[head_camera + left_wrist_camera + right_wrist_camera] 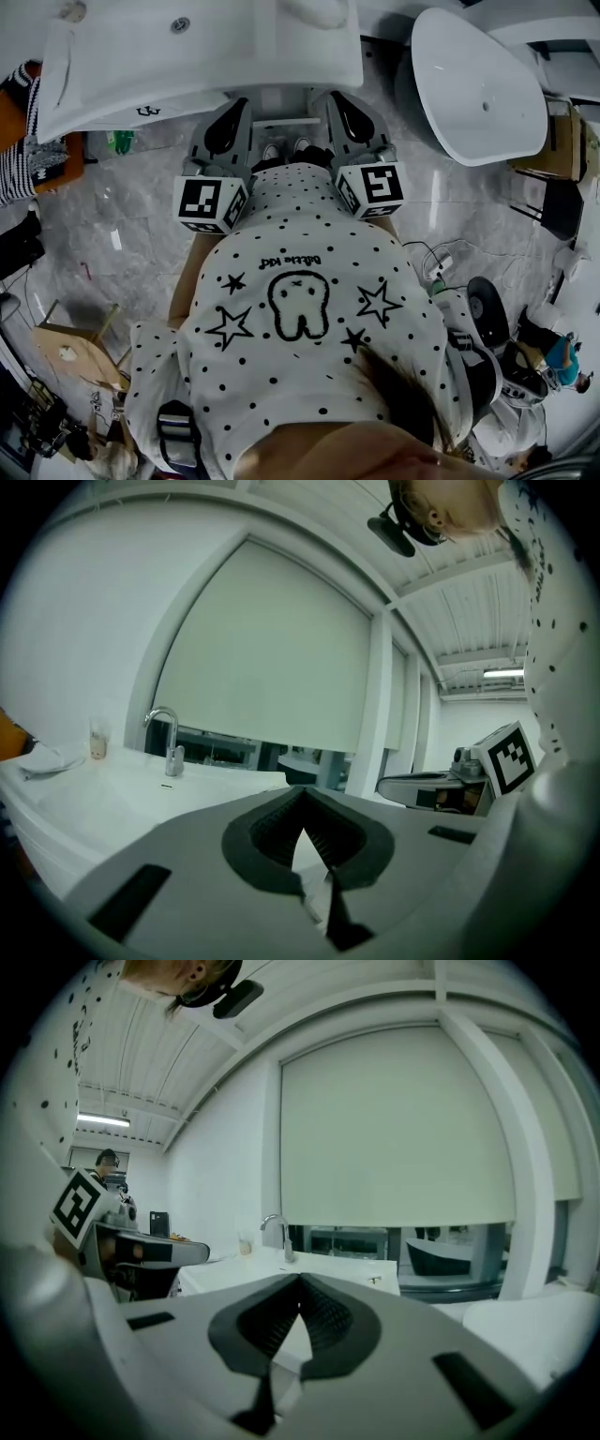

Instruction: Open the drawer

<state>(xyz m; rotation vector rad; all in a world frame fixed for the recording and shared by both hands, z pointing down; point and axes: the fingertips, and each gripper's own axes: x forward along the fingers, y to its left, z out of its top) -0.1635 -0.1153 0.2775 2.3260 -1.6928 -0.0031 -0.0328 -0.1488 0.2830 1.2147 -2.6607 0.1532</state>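
**Q:** What does the head view show?

**A:** Seen from above, a person in a white dotted shirt (300,319) stands at a white washbasin (187,56). The person holds 2 grippers side by side, both pointing toward it.

**Q:** Where is the drawer?

**A:** The drawer (281,105) appears only as a pale, shaded front below the basin's rim, between the tips of the 2 grippers. Its handle cannot be made out. I cannot tell whether either tip touches the front.

**Q:** How do the jaws stand?

**A:** The left gripper (302,794) has its jaws together at the tips, with nothing between them. The right gripper (300,1283) looks the same, with its tips meeting and nothing held.

**Q:** What do the gripper views look at?

**A:** Both look across the countertop (112,789), so the drawer lies below their view. They face a chrome faucet (167,738) and a lowered roller blind (394,1129).

**Q:** Anything else nearby?

**A:** A white freestanding bathtub (478,84) stands to the right of the washbasin, apart from it.
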